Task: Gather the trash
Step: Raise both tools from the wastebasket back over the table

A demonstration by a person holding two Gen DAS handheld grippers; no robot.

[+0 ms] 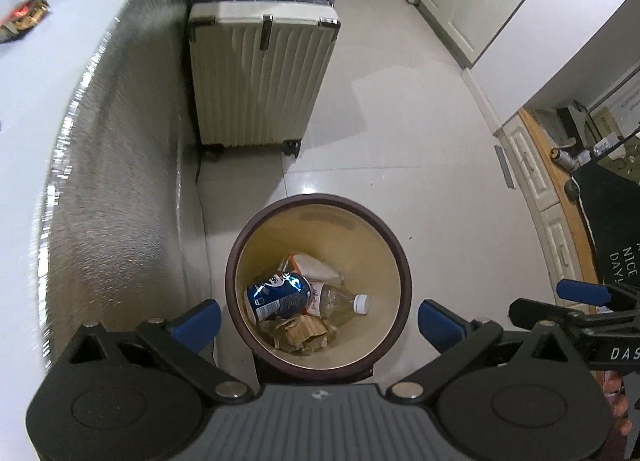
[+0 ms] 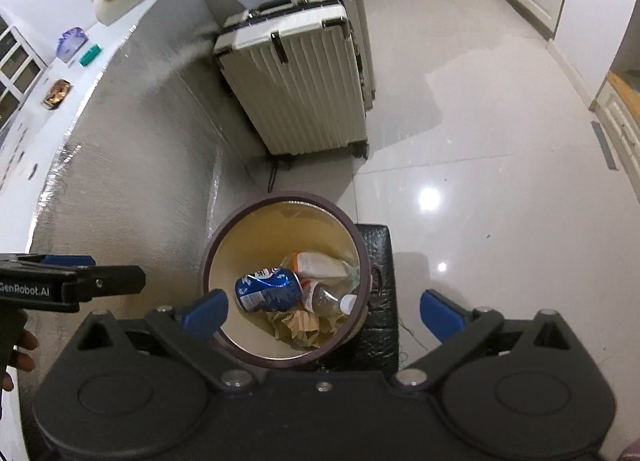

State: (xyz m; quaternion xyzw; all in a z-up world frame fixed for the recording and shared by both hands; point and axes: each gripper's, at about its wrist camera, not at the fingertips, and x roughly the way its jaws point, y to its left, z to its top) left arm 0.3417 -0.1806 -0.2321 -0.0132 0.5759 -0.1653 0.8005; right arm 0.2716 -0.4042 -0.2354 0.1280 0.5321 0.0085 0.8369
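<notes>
Both hand-held grippers are hanging over the round bin (image 1: 318,289), the left hand-held gripper (image 1: 319,319) and right hand-held gripper (image 2: 323,311) each spread wide and gripping nothing. Lying inside the bin are a blue can (image 1: 278,295), a clear bottle (image 1: 340,301) and crumpled paper (image 1: 300,335), beside the cream suitcase (image 1: 262,77).

Both wrist cameras look steeply down from above the bin (image 1: 318,293), fairly near it. The left view sits left of the right one. Both share the bin (image 2: 286,281), suitcase (image 1: 262,73), floor and worktop (image 2: 48,73) edge.
</notes>
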